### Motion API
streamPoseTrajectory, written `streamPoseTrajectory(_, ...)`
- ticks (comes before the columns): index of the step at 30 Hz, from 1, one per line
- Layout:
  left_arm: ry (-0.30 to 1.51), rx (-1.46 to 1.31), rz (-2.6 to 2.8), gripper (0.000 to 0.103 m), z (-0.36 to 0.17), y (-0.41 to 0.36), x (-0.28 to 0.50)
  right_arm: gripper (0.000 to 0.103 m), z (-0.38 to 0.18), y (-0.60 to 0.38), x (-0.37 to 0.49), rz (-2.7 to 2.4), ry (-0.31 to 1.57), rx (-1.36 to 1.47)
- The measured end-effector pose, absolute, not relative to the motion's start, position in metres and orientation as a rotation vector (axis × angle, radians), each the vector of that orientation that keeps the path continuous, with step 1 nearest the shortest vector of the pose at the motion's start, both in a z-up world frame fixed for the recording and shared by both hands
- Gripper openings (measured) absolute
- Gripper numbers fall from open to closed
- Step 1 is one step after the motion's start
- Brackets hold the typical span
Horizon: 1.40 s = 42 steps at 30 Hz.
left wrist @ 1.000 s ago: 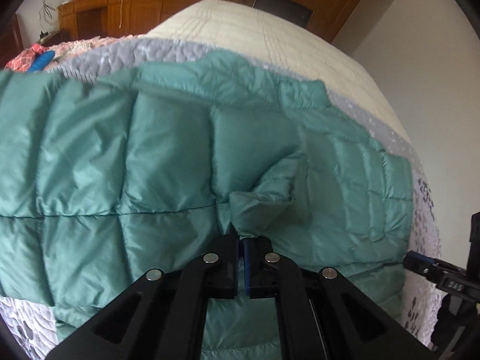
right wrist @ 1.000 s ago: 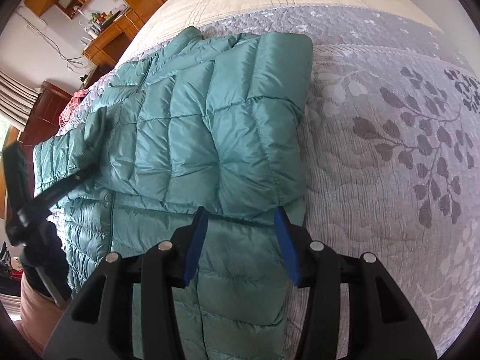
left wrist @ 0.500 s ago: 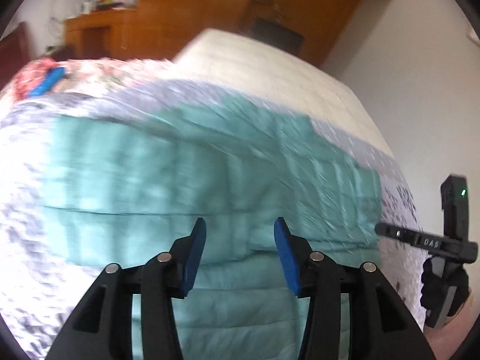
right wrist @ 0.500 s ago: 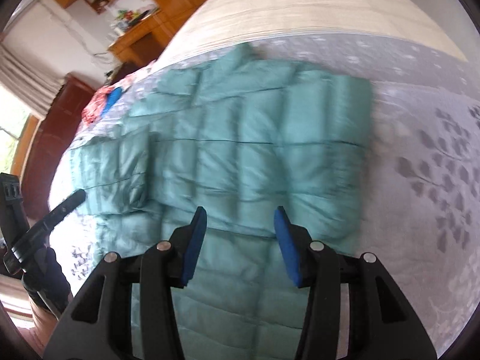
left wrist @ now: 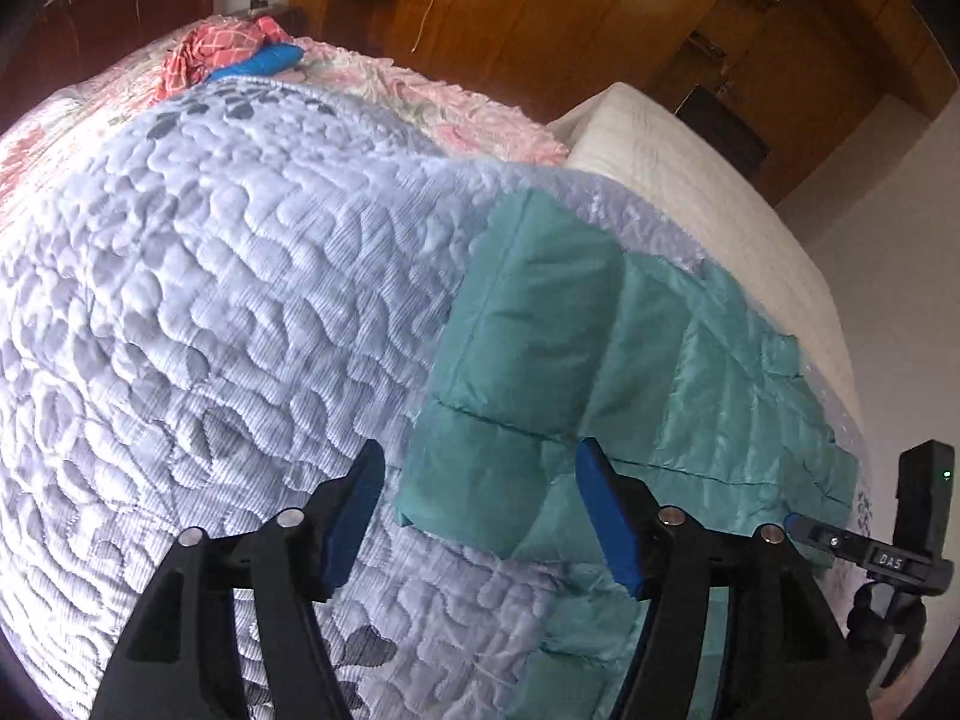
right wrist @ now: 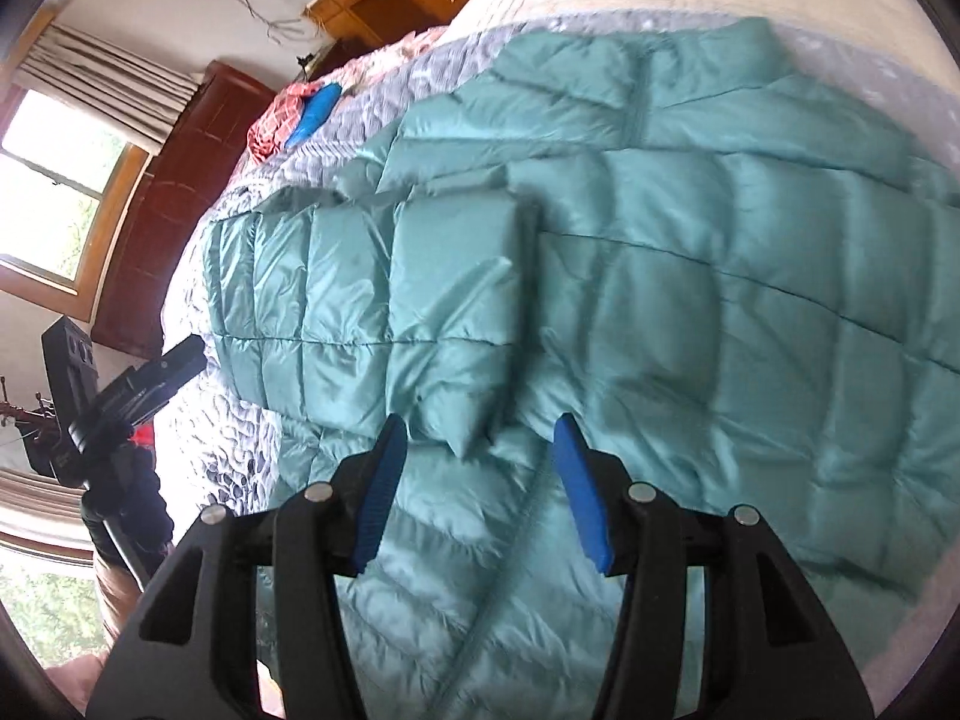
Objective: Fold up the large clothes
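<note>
A teal quilted puffer jacket (right wrist: pixel 690 276) lies flat on the bed with one sleeve (right wrist: pixel 384 294) folded across its body. In the left wrist view the jacket (left wrist: pixel 690 372) lies to the right, its folded sleeve end (left wrist: pixel 498 396) just ahead of my left gripper (left wrist: pixel 480 510), which is open and empty above the quilt. My right gripper (right wrist: pixel 480 480) is open and empty, just above the jacket's front near the sleeve cuff. The right gripper also shows at the right edge of the left wrist view (left wrist: pixel 888 558).
A grey-lilac floral quilt (left wrist: pixel 210 300) covers the bed, with a cream bedspread (left wrist: pixel 690 168) beyond. Red checked cloth and a blue item (left wrist: pixel 240 57) lie at the far side. Wooden cabinets and a desk (left wrist: pixel 540 12) stand behind. A window (right wrist: pixel 54 198) is on the left.
My left gripper let go of the sleeve, opened and swung left over the quilt. My right gripper stayed open and moved left over the jacket toward the folded sleeve.
</note>
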<state>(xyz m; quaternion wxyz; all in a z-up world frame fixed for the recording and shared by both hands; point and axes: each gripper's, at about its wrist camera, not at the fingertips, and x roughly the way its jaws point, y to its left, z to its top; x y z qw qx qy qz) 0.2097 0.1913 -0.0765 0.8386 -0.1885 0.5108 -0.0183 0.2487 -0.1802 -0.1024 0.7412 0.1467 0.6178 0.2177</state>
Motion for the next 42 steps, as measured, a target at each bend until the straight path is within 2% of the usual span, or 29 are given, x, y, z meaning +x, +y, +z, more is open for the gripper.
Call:
streamPoseTrajectory(2,1.103,-0.426,-0.055,0.065,-0.087,0.191,0.214,0.045,-0.108,-0.176,0.255,0.478,1.368,0.319)
streamPoseTrajectory(3,1.112,-0.438,-0.065,0.063,-0.093,0.183,0.218,0.033,-0.111,-0.174,0.257,0.487,1.374,0.322)
streamPoseTrajectory(4,1.116,-0.438,-0.071,0.055,-0.095,0.18,0.219,0.021,-0.114,-0.172,0.258,0.493,1.378,0.327)
streamPoseTrajectory(5,1.114,-0.427,-0.076,0.042,-0.096,0.176,0.219,0.015,-0.116,-0.171,0.258,0.496,1.379,0.331)
streamPoseTrajectory(6,1.115,-0.416,-0.082,0.033,-0.096,0.171,0.219,0.008,-0.117,-0.17,0.257,0.494,1.375,0.327)
streamPoseTrajectory(7,1.112,-0.413,-0.096,0.022,-0.096,0.167,0.219,0.005,-0.116,-0.171,0.256,0.491,1.369,0.324)
streamPoseTrajectory(8,1.106,-0.413,-0.109,0.016,-0.096,0.163,0.219,0.004,-0.114,-0.174,0.254,0.489,1.362,0.326)
streamPoseTrajectory(13,1.047,-0.383,-0.174,0.008,-0.077,0.139,0.218,0.002,-0.093,-0.201,0.247,0.46,1.297,0.344)
streamPoseTrajectory(22,1.017,-0.299,-0.332,0.007,-0.052,0.062,0.231,0.001,-0.052,-0.28,0.223,0.315,1.193,0.335)
streamPoseTrajectory(30,1.079,-0.216,-0.389,0.007,-0.075,-0.013,0.254,0.001,-0.055,-0.343,0.201,0.184,1.173,0.373)
streamPoseTrajectory(35,1.152,-0.153,-0.384,0.03,-0.101,-0.036,0.261,0.001,-0.084,-0.36,0.197,0.114,1.221,0.394)
streamPoseTrajectory(38,1.145,-0.18,-0.404,0.034,-0.094,-0.031,0.257,0.002,-0.099,-0.368,0.195,0.104,1.249,0.413)
streamPoseTrajectory(41,1.079,-0.187,-0.395,0.042,-0.073,-0.013,0.252,0.011,-0.101,-0.377,0.194,0.122,1.24,0.46)
streamPoseTrajectory(42,1.059,-0.185,-0.387,0.043,-0.067,-0.007,0.251,0.019,-0.097,-0.38,0.194,0.135,1.223,0.47)
